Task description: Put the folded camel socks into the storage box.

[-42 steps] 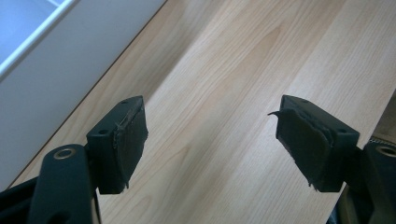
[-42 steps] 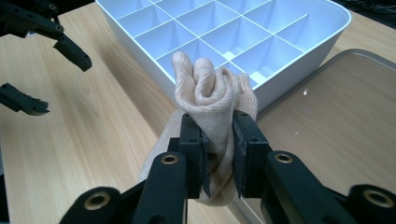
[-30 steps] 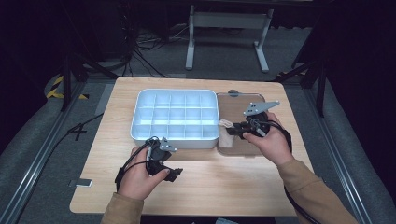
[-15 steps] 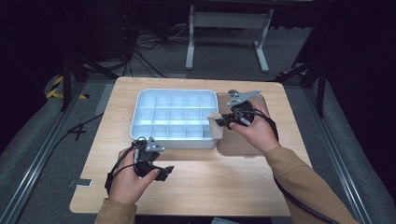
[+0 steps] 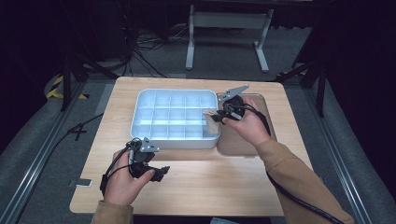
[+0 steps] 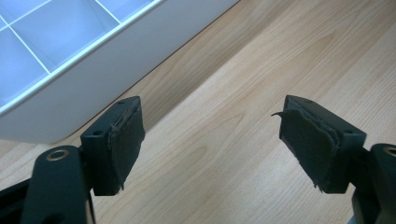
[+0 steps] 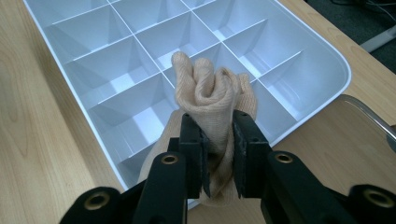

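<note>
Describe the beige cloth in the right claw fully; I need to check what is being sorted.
The beige cloth looks like a soft, finely ribbed knit, perhaps a sock, bunched into rolled folds. The right claw pinches it between both black jaws, its folds rising above them. It hangs at the right-hand edge of the white divided tray, over the outer compartments.

The sock [image 7: 211, 95] is soft beige ribbed knit; the tray [image 7: 299, 100] is smooth, faintly glossy white plastic; the counter [image 6: 261, 70] looks like matt pale wood laminate.
</note>
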